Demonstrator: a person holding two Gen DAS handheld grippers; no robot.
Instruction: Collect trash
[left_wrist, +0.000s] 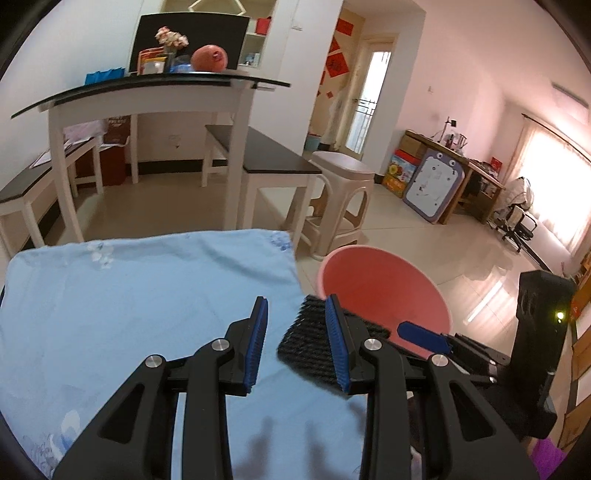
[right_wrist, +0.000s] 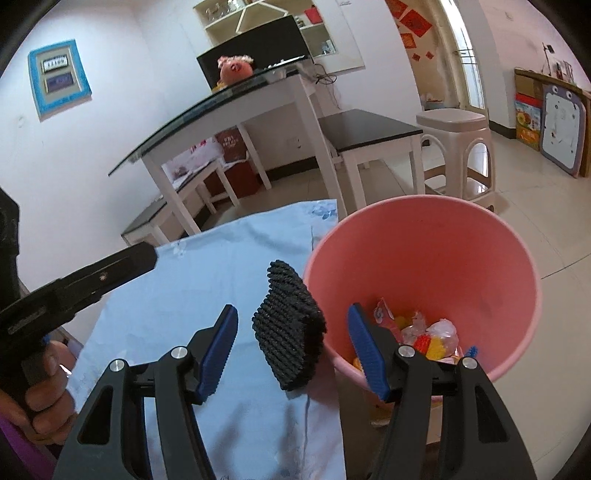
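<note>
A black woven pad (right_wrist: 288, 332) hangs in the air between the open jaws of my right gripper (right_wrist: 295, 350), beside the rim of a pink bin (right_wrist: 517, 266); no finger touches it. The bin holds several colourful wrappers and bits (right_wrist: 424, 336). In the left wrist view the same pad (left_wrist: 306, 343) sits behind the right finger of my left gripper (left_wrist: 297, 343), which is open and empty above the light blue cloth (left_wrist: 129, 314). The pink bin (left_wrist: 388, 288) stands just past the cloth's right edge. One blue finger (left_wrist: 421, 336) of the right gripper shows over the bin.
The light blue cloth (right_wrist: 207, 280) covers the work surface. Behind it stand a white glass-topped table (left_wrist: 147, 96), dark-topped benches (left_wrist: 266, 155) and a beige plastic stool (left_wrist: 343, 192) on a tiled floor. A black device with a green light (left_wrist: 539, 332) is at the right.
</note>
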